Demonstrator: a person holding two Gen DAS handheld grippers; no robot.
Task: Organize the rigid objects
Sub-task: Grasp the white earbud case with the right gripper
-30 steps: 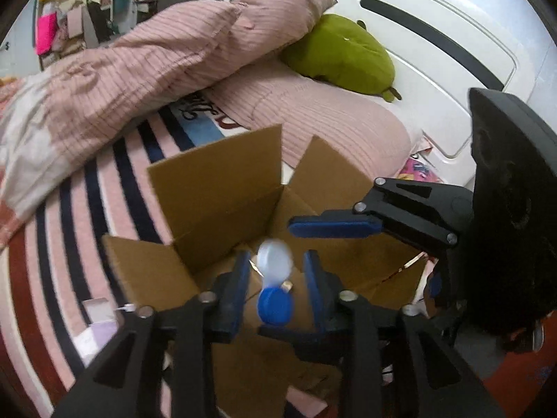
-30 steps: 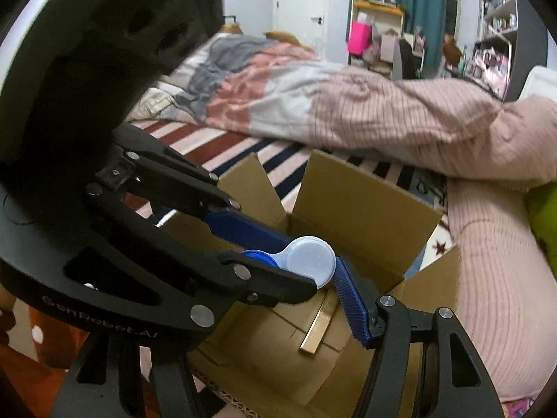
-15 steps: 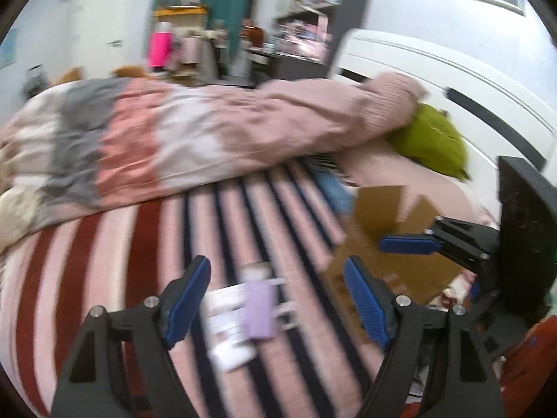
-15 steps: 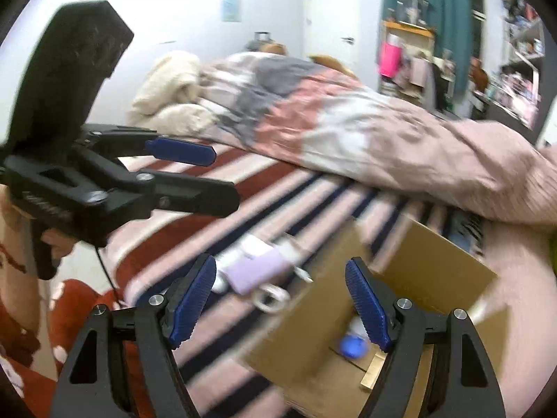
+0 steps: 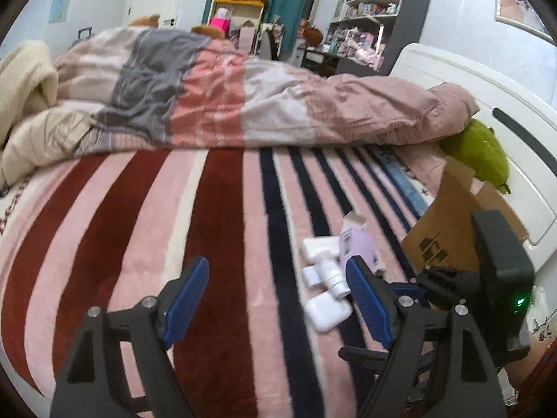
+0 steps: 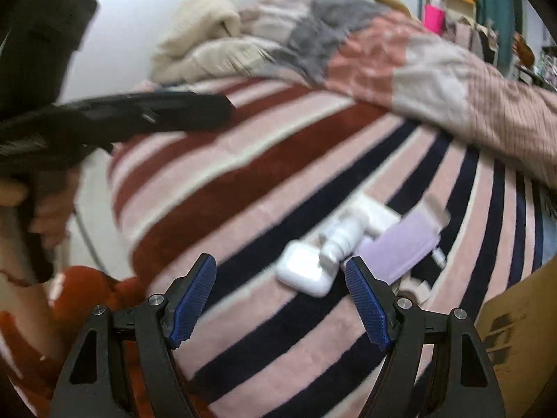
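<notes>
Striped bed blanket (image 5: 222,209) carries small pile: white case (image 6: 303,271), white bottle (image 6: 343,235), purple box (image 6: 400,244). Cardboard box (image 5: 449,223) stands right of pile. Both grippers open, empty; right gripper (image 6: 280,299) nearer (case just ahead, slightly right); left gripper (image 5: 278,299) beside.

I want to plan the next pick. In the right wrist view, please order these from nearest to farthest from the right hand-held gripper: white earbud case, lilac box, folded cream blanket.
From the right hand-held gripper:
1. White earbud case, just ahead, slightly right.
2. Lilac box, farther right, beyond the case.
3. Folded cream blanket, far back at the bed's upper left.
</notes>
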